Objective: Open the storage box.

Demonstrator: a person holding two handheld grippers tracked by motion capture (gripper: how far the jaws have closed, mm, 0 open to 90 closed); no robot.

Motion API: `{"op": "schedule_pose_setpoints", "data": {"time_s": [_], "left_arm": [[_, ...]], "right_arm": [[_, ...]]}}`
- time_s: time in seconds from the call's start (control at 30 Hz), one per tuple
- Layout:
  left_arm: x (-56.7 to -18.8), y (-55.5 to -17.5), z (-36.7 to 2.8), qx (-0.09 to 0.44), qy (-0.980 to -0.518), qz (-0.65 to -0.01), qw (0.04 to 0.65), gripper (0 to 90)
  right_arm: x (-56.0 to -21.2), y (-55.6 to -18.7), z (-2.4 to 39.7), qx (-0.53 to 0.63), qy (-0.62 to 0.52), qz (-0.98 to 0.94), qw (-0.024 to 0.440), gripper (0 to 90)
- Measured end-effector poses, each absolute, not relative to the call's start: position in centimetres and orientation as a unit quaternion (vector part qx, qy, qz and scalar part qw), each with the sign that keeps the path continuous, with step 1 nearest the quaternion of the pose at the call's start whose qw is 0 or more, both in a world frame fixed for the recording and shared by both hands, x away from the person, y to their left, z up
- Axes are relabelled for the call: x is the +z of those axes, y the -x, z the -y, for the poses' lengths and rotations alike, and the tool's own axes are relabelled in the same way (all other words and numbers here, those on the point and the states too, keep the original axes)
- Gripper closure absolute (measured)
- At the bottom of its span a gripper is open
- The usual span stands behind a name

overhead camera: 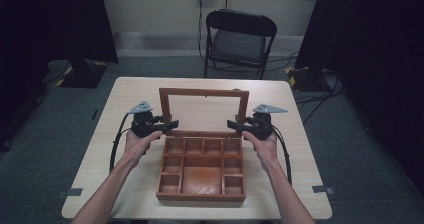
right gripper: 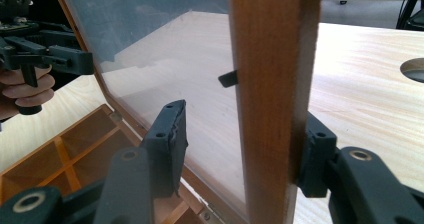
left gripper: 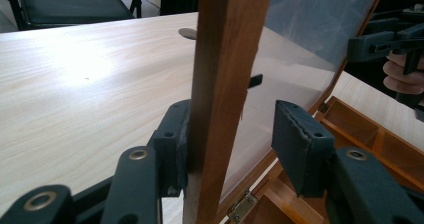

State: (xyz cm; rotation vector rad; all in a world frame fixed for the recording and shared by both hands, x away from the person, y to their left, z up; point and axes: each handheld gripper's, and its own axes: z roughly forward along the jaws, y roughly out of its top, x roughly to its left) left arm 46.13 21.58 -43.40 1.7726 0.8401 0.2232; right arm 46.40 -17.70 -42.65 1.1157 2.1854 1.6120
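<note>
A brown wooden compartment box (overhead camera: 201, 171) sits near the middle of the pale wooden table (overhead camera: 100, 149), its glass-paned wooden lid (overhead camera: 204, 91) standing upright at the far edge. The left gripper (overhead camera: 169, 124) straddles the lid's left frame, one pad touching, the other apart; the right gripper (overhead camera: 233, 124) likewise straddles the right frame.

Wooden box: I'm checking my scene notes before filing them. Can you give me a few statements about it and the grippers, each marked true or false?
1. The lid of the wooden box stands raised. True.
2. The box's compartments hold small parts. False: they look empty.
3. The left gripper straddles the lid's left side rail. True.
4. The right gripper lies on the table, away from the lid. False: its jaws straddle the lid's right rail.
5. A folding chair stands beyond the table. True.
</note>
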Motion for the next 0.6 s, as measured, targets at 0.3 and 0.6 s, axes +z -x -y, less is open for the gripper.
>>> {"op": "schedule_pose_setpoints", "data": {"time_s": [0.3,0.6], "left_arm": [[-43.8,-46.3,-21.5,0.097,-0.749,-0.363,0.545,49.1],[-44.4,-46.5,-21.8,0.09,-0.748,-0.373,0.542,50.4]], "right_arm": [[-42.9,-46.8,17.7,0.549,-0.382,-0.736,0.106,48.4],[-43.3,-47.3,17.6,0.546,-0.391,-0.734,0.103,45.3]]}}
